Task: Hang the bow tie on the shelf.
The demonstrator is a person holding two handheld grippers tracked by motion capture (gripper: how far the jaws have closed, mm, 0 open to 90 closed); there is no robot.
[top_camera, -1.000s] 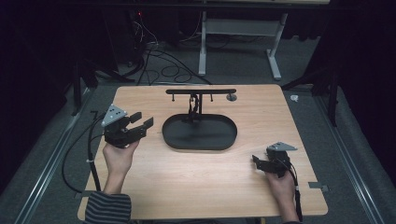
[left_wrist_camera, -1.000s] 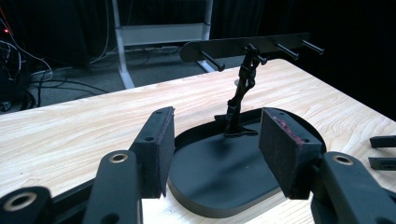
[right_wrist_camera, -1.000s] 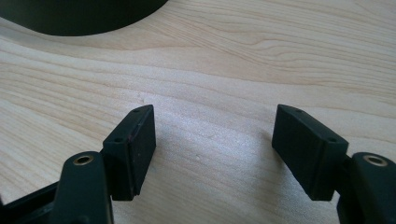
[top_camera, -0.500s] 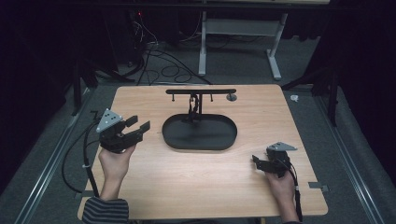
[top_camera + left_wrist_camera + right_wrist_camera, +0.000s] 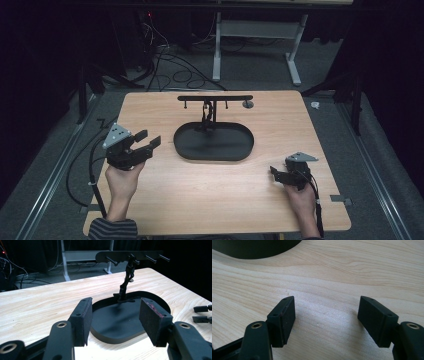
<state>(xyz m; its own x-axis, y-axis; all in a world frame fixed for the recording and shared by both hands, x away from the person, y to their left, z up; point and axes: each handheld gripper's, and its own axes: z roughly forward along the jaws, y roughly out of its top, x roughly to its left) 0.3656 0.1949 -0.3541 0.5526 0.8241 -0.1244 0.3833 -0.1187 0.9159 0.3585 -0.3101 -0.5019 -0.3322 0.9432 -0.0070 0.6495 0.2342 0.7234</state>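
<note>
My left gripper [image 5: 142,144] has drifted down toward the frame's lower left, away from the centre's black oval metal tray stand [image 5: 214,145], both grippers spread and empty, right gripper [image 5: 276,172] resting lower right.

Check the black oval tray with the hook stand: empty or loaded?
Empty. The black oval tray shows a bare floor around its upright post, and the peg bar above carries nothing.

We look down and forward over the whole surface [image 5: 225,200] from above; each claw camera sits low and close, and all three share the black oval tray [image 5: 214,142].
</note>
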